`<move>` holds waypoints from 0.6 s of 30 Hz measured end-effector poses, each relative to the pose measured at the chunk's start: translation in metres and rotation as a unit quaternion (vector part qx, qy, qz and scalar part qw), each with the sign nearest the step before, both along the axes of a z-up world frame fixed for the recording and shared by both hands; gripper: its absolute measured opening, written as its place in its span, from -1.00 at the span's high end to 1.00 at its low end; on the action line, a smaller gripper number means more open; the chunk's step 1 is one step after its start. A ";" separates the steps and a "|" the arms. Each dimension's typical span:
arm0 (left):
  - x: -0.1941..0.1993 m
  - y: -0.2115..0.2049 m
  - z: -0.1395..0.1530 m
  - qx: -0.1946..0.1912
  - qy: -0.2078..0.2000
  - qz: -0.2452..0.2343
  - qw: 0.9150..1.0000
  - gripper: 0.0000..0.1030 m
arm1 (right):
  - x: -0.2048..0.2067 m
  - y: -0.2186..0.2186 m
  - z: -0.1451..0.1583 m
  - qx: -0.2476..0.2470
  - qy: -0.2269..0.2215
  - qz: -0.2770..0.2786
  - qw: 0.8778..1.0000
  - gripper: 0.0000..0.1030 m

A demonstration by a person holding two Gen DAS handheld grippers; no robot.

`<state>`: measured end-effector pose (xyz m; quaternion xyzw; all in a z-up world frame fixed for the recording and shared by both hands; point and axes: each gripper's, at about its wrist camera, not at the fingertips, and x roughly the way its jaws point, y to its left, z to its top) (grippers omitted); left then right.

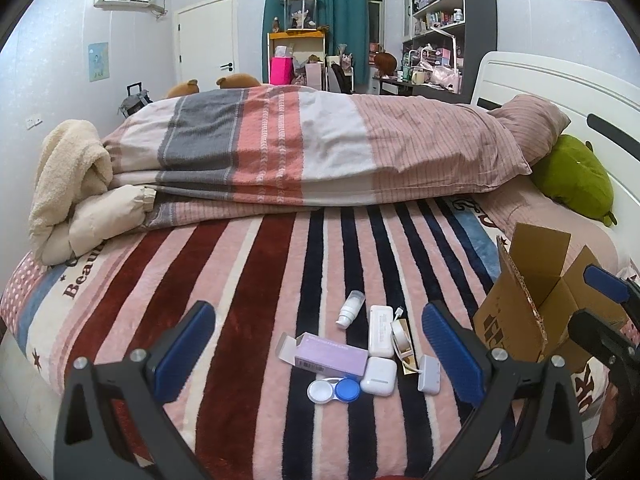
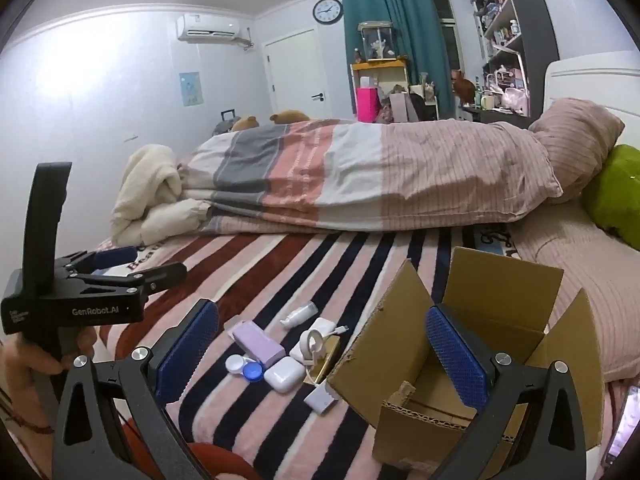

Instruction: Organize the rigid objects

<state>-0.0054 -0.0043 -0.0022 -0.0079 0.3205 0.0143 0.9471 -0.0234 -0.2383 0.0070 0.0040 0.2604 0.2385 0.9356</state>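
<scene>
From my station I see the striped blanket (image 1: pixel 248 280) covering the bed, and the cardboard box (image 2: pixel 472 344) sits on it at the near right edge, flaps up and mouth open toward me; my right gripper (image 2: pixel 320 364) hangs over it with its fingers spread wide and nothing between them, and its right finger hides part of the box's inside. My left gripper (image 1: pixel 316 354) is likewise spread apart and empty above the small items near the bed's near edge. Among them the lilac carton (image 1: pixel 332 358) lies flat, long axis running left to right, its open end flap toward the left. The white power bank (image 1: pixel 381 330) lies lengthwise away from me, with the small white bottle (image 1: pixel 349 308) beside it, cap end toward me. The tape roll (image 1: pixel 401 334) stands on edge on a gold item I cannot identify. Nearest me lie the earbud case (image 1: pixel 378 376), the contact lens case (image 1: pixel 333 391) and a small white adapter (image 1: pixel 429 374).
</scene>
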 end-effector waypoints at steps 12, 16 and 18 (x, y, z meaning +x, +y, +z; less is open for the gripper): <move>0.000 0.002 -0.001 -0.004 -0.002 -0.002 1.000 -0.99 | 0.006 -0.012 -0.001 0.003 0.009 0.008 1.000 -1.00; -0.001 0.002 -0.001 -0.004 -0.003 -0.002 1.000 -0.99 | 0.009 -0.007 -0.003 -0.003 0.007 0.011 1.000 -1.00; -0.001 0.002 -0.001 -0.004 -0.002 -0.002 1.000 -0.99 | 0.008 -0.005 -0.002 -0.001 0.010 0.012 1.000 -1.00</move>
